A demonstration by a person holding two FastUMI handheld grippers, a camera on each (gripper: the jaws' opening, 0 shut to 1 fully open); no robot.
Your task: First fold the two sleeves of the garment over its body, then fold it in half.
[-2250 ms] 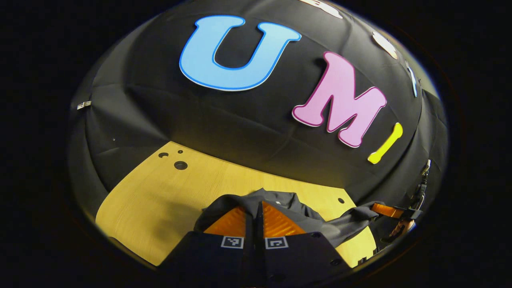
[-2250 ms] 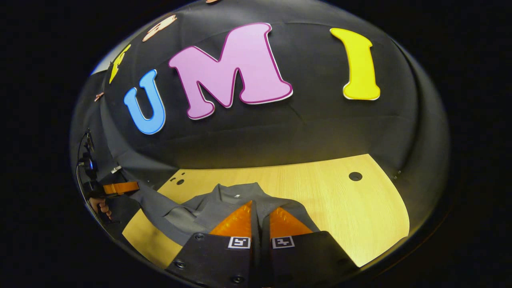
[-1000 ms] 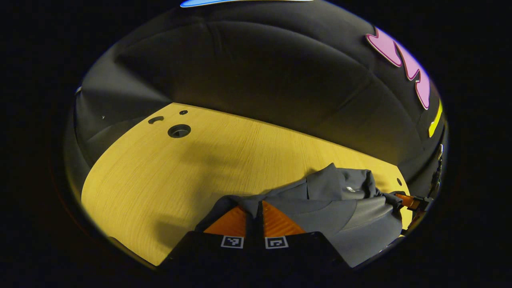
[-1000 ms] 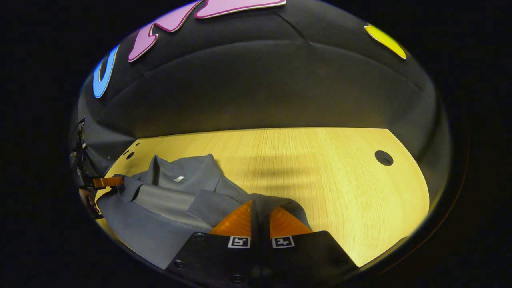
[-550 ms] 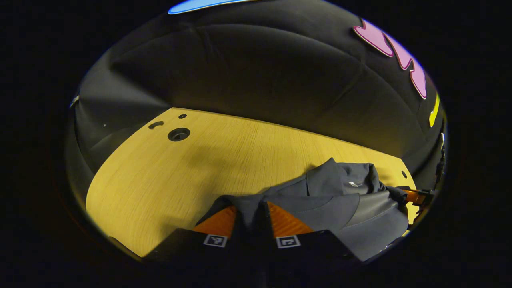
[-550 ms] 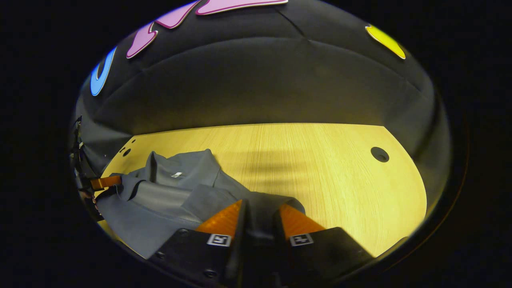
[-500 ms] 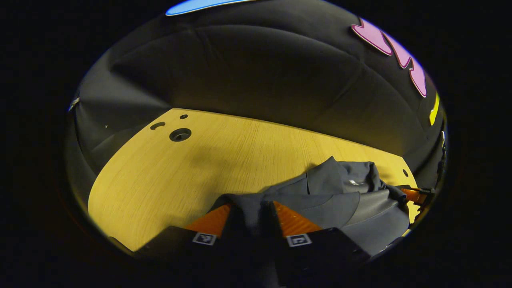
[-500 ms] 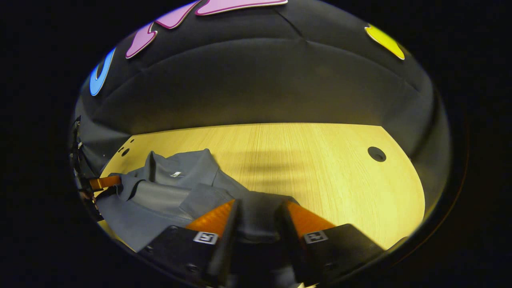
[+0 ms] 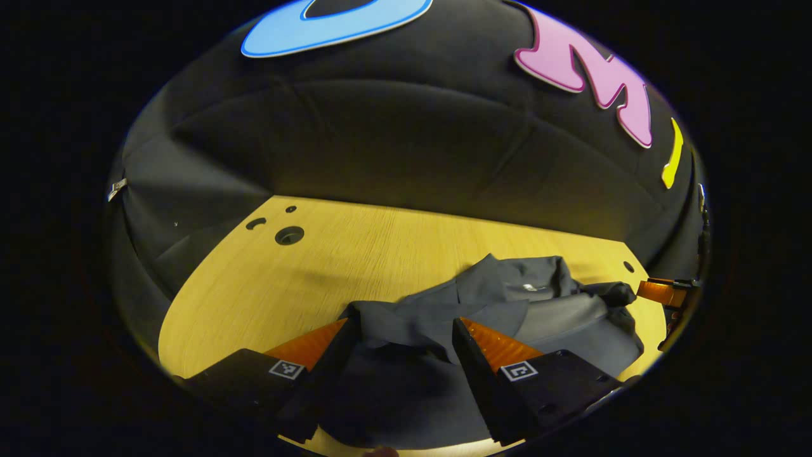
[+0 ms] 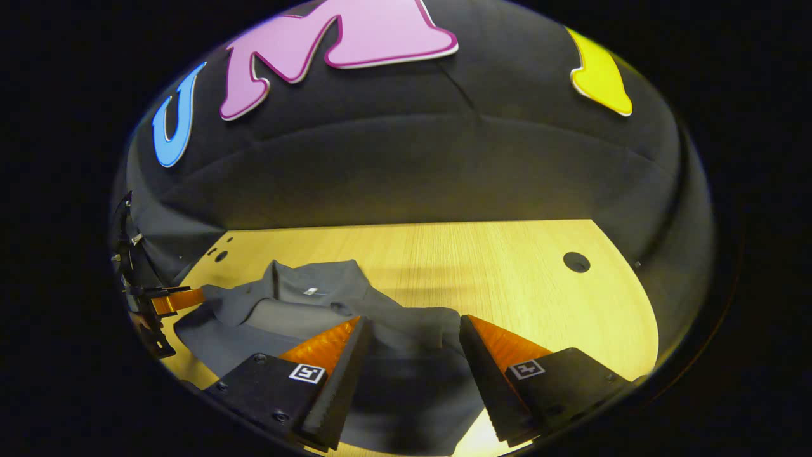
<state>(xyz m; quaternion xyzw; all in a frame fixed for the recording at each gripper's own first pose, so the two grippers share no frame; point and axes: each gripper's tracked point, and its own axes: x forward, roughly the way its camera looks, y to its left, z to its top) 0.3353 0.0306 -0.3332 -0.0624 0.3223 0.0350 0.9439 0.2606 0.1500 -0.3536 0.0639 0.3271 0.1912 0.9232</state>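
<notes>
Judging by how the grey garment [image 9: 507,311] lies bunched near the front edge of the bench [image 9: 355,254], collar toward the wall and cloth doubled over itself, we take the fold as laid down and the release as the step in hand. Our left tongs [image 9: 399,333] and right tongs [image 10: 409,330] both stand wide apart, gripping nothing, soft matte fabric slack between them. Next we would lift clear without snagging it, then flatten the ridges. Beneath lies pale wood grain, pierced by round holes [image 10: 576,261].
</notes>
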